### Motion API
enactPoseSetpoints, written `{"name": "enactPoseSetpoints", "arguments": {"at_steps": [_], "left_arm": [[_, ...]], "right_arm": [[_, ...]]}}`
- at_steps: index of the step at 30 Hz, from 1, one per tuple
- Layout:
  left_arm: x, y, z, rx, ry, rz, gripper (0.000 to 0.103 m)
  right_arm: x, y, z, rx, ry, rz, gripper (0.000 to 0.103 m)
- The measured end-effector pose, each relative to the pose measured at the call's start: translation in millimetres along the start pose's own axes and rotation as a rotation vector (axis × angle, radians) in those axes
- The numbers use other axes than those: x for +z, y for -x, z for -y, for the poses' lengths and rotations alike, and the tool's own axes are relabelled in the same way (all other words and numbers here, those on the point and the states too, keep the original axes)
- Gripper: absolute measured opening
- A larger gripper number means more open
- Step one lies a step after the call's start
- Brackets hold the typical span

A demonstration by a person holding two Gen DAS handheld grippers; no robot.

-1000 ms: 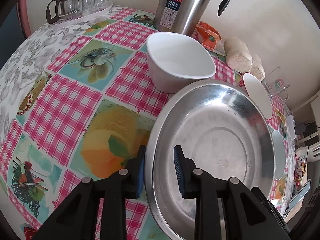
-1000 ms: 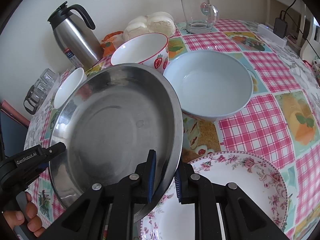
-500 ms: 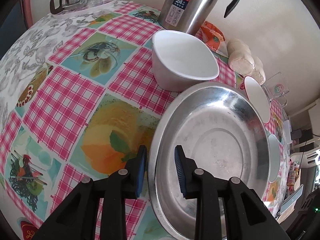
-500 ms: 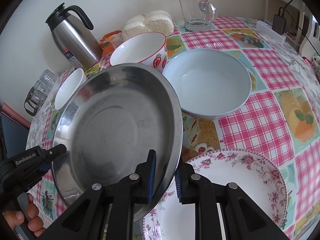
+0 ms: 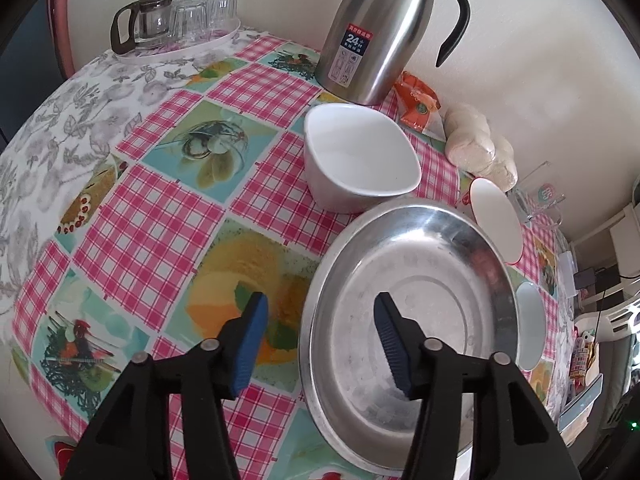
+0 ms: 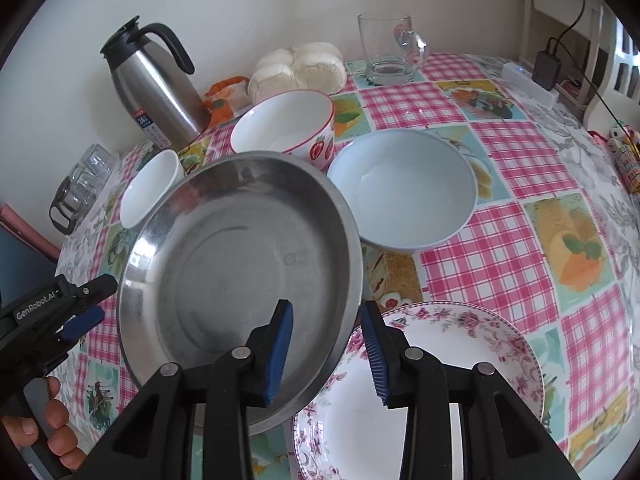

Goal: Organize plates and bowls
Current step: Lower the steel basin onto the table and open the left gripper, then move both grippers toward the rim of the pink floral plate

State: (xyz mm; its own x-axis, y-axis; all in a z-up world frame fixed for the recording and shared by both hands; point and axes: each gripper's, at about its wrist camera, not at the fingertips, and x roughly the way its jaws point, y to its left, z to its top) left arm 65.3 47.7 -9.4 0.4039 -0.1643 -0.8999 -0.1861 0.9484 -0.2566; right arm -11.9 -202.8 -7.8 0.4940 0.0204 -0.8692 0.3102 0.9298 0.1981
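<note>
A table under a pink-checked fruit-print cloth (image 6: pixel 520 240) carries a steel dish (image 6: pixel 240 260); behind it, a steel thermos jug (image 6: pixel 156 84), bowls and buns.

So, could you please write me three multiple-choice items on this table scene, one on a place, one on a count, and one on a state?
1. Where does the steel pan's near rim lie?
A. over the floral plate's edge
B. inside the pale blue bowl
C. on the thermos

2. How many bowls stand behind the pan?
A. one
B. three
C. five

3. How do the right gripper's pads stand to the pan's rim?
A. clamped on it
B. apart on either side of it
C. far above it

Answers: 1 A, the rim hides part of the plate's edge. 2 B, the small white bowl, strawberry bowl and pale blue bowl. 3 B, its jaws are opening and gaps show beside the rim.
</note>
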Motion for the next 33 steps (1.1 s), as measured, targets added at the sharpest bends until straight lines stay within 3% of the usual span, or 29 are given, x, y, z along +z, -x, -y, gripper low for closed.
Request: {"name": "enactPoseSetpoints", "arguments": {"at_steps": [6, 8, 11, 14, 18, 22, 25, 27, 33], "left_arm": [[-2, -7, 2, 0.039, -0.027, -0.026, 0.059], [-3, -7, 3, 0.046, -0.039, -0.025, 0.066], [-3, -6, 8, 0.057, -0.064, -0.018, 0.079], [-5, -7, 13, 0.085, -0.100, -0.013, 0.085], [-7, -9, 16, 0.112, -0.133, -0.003, 0.087], [-7, -8, 16, 0.124, -0.146, 0.014, 0.088], [-7, -7, 16, 0.131, -0.149, 0.024, 0.097], [-6, -5, 16, 0.132, -0.148, 0.036, 0.097], [-5, 5, 18, 0.131, -0.153, 0.118, 0.098]], "right_arm": [[2, 0, 3, -0.013, -0.006, 0.004, 0.041], [2, 0, 2, -0.013, 0.001, 0.005, 0.043], [1, 0, -2, -0.016, 0.018, 0.013, 0.052], [1, 2, -4, -0.021, 0.031, 0.036, 0.069], [2, 3, -3, -0.036, 0.040, 0.058, 0.085], [3, 1, -3, -0.044, 0.049, 0.054, 0.091], [2, 0, -3, -0.049, 0.060, 0.059, 0.097], [3, 1, -3, -0.050, 0.063, 0.065, 0.103], [4, 2, 0, -0.043, 0.056, 0.073, 0.103]]}}
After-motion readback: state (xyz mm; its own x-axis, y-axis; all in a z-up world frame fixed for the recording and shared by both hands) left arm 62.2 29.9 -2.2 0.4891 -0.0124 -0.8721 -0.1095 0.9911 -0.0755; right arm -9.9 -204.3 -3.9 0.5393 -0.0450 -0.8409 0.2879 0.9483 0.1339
